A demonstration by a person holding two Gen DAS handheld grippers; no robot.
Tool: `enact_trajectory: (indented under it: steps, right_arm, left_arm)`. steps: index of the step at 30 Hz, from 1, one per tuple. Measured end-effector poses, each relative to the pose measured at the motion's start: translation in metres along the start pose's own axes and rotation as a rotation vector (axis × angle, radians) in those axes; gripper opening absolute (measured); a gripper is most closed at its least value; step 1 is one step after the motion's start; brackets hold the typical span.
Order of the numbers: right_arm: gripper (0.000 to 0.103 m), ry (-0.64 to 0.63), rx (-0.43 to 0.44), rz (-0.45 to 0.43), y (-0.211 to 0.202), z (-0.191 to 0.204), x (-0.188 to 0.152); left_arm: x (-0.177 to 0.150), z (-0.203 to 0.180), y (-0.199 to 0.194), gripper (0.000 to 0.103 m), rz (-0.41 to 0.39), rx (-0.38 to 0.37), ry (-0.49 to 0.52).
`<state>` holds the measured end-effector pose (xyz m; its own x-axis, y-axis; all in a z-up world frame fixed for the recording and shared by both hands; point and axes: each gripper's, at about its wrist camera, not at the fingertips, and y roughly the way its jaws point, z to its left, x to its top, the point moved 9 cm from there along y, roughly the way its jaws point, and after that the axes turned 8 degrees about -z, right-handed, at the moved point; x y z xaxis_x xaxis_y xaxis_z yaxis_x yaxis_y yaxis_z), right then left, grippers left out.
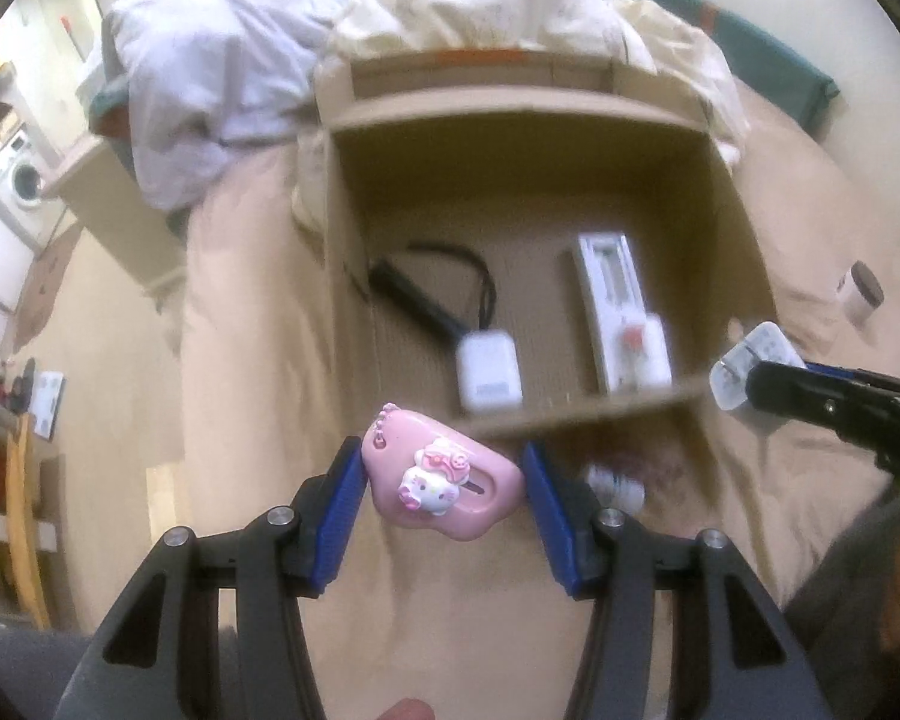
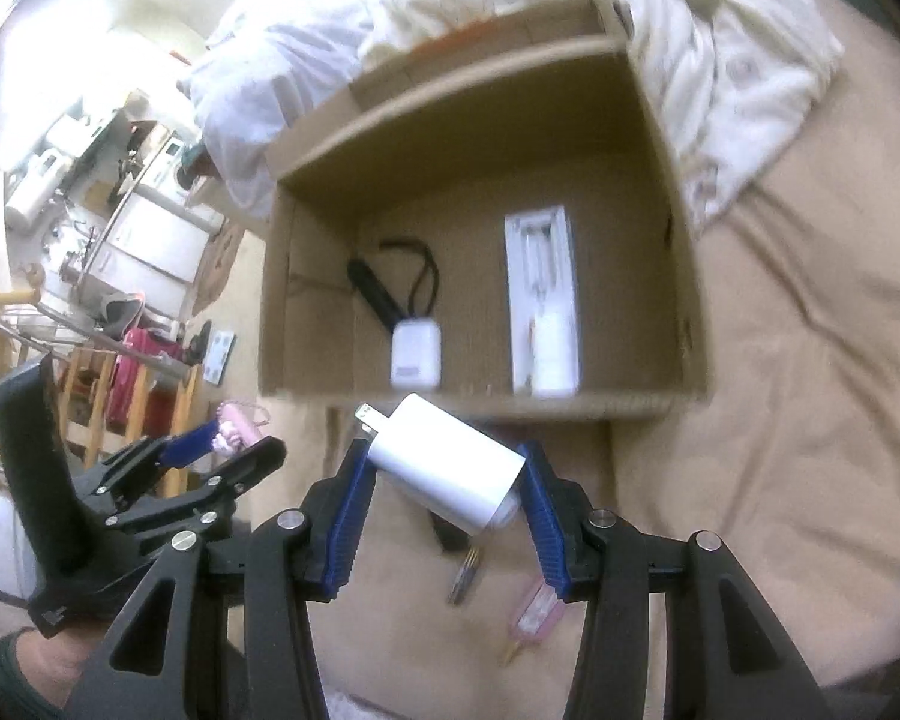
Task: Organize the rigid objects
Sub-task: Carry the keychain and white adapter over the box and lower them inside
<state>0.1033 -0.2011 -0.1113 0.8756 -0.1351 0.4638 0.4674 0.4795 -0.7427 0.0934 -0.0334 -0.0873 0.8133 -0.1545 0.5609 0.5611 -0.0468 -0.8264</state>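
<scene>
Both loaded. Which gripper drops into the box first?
Right, probably. Its charger already sits at the box's near wall. The left gripper, with the pink case, sits a bit further back, so second.

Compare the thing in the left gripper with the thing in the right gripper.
The left gripper holds a pink case with a cartoon cat figure on it; the right gripper holds a plain white charger with metal prongs. The pink case is rounded and lobed, the white charger blocky. Both are clamped between blue pads, just short of the cardboard box.
</scene>
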Motion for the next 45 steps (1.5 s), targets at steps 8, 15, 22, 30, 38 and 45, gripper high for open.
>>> enact_trajectory:
  steps: [8,15,22,30,38,45]
  right_arm:
    - [0.051,-0.030,-0.031,-0.059,0.000,-0.007,0.049]
    - [0.051,-0.059,-0.082,-0.052,0.021,-0.017,0.084]
    - [0.051,-0.072,-0.067,0.006,0.056,-0.017,0.081]
    - [0.051,-0.094,-0.113,0.048,0.074,-0.024,0.062]
    - [0.051,-0.085,-0.138,0.046,0.077,-0.031,0.061]
    - [0.051,-0.117,-0.188,0.042,0.080,-0.033,0.060]
  left_arm:
    - [0.048,0.005,0.019,0.050,-0.016,0.021,0.030]
    - [0.064,-0.004,0.053,0.050,-0.010,0.030,0.070]
    - [0.060,-0.013,0.081,0.050,-0.041,0.055,0.142]
    - [0.050,-0.008,0.100,0.050,0.022,0.058,0.125]
    - [0.040,-0.009,0.110,0.050,0.058,0.073,0.140]
    - [0.034,-0.010,0.117,0.050,0.086,0.073,0.148]
